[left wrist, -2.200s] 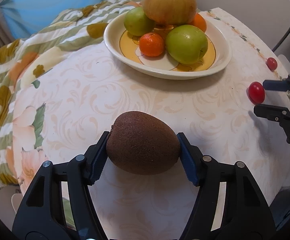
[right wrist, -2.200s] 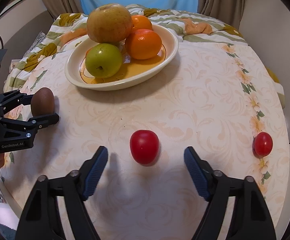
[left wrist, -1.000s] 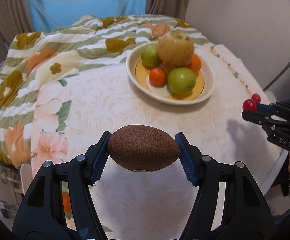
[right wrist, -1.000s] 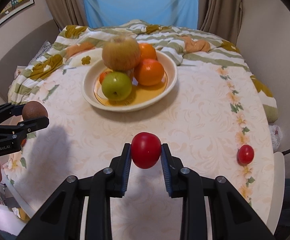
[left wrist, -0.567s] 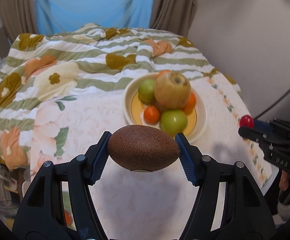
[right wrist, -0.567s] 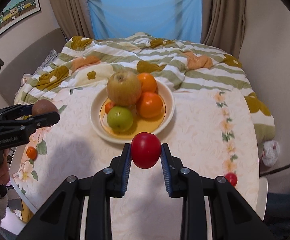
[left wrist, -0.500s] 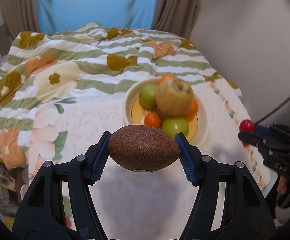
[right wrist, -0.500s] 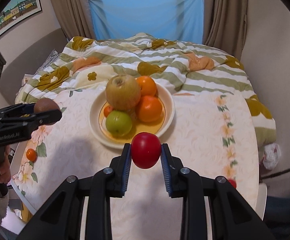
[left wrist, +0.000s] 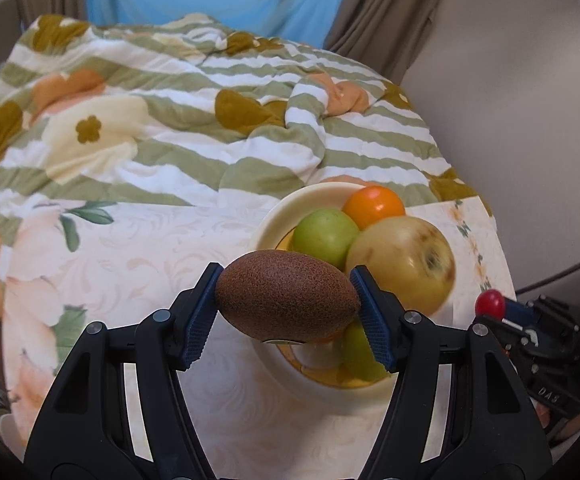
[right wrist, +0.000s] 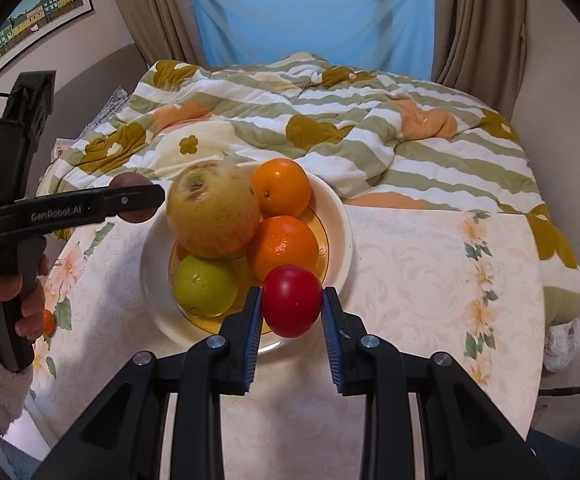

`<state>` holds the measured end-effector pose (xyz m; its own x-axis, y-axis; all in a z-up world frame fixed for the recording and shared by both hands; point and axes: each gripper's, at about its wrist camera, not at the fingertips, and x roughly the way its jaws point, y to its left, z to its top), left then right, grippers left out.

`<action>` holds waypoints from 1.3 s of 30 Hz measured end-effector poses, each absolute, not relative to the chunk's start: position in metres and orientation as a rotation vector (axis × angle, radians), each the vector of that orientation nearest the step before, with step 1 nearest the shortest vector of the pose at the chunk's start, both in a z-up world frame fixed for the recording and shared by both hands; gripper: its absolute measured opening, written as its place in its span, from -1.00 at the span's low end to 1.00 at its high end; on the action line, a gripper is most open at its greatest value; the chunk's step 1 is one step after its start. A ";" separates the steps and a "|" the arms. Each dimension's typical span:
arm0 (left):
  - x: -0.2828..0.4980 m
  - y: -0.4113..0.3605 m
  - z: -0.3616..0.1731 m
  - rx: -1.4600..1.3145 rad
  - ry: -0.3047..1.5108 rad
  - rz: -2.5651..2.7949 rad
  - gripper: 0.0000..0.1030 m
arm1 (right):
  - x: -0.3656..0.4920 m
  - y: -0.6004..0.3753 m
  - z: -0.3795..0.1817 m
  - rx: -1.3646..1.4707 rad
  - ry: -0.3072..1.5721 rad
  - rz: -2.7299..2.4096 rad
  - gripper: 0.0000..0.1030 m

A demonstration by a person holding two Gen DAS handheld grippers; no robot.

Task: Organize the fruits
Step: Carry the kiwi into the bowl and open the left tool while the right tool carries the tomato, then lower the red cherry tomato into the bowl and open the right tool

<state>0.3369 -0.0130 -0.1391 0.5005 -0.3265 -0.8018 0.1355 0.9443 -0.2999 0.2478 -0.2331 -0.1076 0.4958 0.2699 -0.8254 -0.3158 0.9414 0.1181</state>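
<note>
My left gripper (left wrist: 288, 312) is shut on a brown kiwi (left wrist: 288, 295) and holds it in the air over the near left rim of the cream fruit bowl (left wrist: 278, 212). My right gripper (right wrist: 292, 312) is shut on a red tomato (right wrist: 292, 301) and holds it above the near rim of the same bowl (right wrist: 340, 216). The bowl holds a large yellow-brown apple (right wrist: 212, 210), a green apple (right wrist: 205, 284) and two oranges (right wrist: 282, 188). In the right wrist view the left gripper (right wrist: 138, 198) with the kiwi (right wrist: 130, 181) hangs at the bowl's left side.
The bowl stands on a round table with a cream patterned cloth (right wrist: 430, 272). A striped floral blanket (right wrist: 330, 120) lies behind it on a bed. A small orange fruit (right wrist: 49, 322) sits below the table's left edge. A wall rises at right.
Both grippers have moved forward toward the bowl with their fruit. The bowl now looks larger and lies right under the kiwi and the tomato.
</note>
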 end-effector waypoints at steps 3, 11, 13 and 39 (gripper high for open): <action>0.344 -0.012 -0.146 -0.227 1.026 -0.285 0.40 | 0.251 -0.234 -0.112 -0.056 0.998 0.366 -0.47; 0.350 -0.012 -0.155 -0.252 1.032 -0.294 0.40 | 0.258 -0.236 -0.119 -0.059 1.011 0.380 -0.47; 0.351 -0.011 -0.155 -0.257 1.032 -0.293 0.47 | 0.258 -0.236 -0.120 -0.060 1.014 0.381 -0.47; 0.300 0.013 -0.114 -0.216 0.996 -0.189 1.00 | 0.256 -0.223 -0.125 -0.118 0.992 0.468 -0.47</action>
<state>0.2998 0.0132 -0.1136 0.5301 -0.2554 -0.8086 0.0592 0.9624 -0.2652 0.2556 -0.2233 -0.1249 0.4572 0.3255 -0.8277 -0.4312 0.8950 0.1138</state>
